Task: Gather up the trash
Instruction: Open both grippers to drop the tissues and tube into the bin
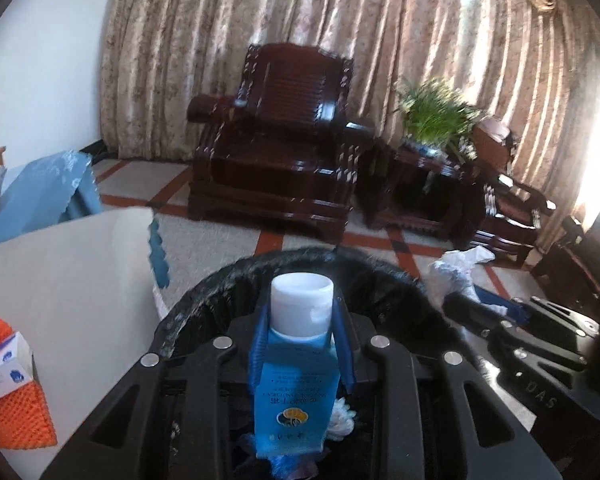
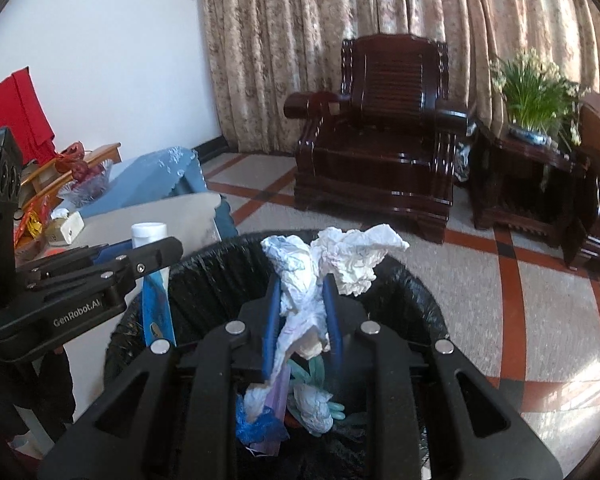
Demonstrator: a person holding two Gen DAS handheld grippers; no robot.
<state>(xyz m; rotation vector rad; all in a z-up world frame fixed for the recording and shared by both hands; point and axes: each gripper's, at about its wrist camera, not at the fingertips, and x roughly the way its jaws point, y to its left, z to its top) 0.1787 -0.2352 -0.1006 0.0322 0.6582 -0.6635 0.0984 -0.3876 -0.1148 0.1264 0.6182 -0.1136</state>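
Left gripper (image 1: 302,344) clamps the blue bottle (image 1: 294,384) and right gripper (image 2: 302,316) clamps crumpled paper (image 2: 332,264), both above the lined bin's (image 2: 220,264) rim (already part-filled); the trailing paper may snag the rim.

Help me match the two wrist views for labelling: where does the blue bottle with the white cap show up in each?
Left wrist: blue bottle bottom centre, clamped in the left gripper, cap up.
Right wrist: blue bottle at left, held above the bin's left rim.
Shared landmark: the black-lined trash bin.
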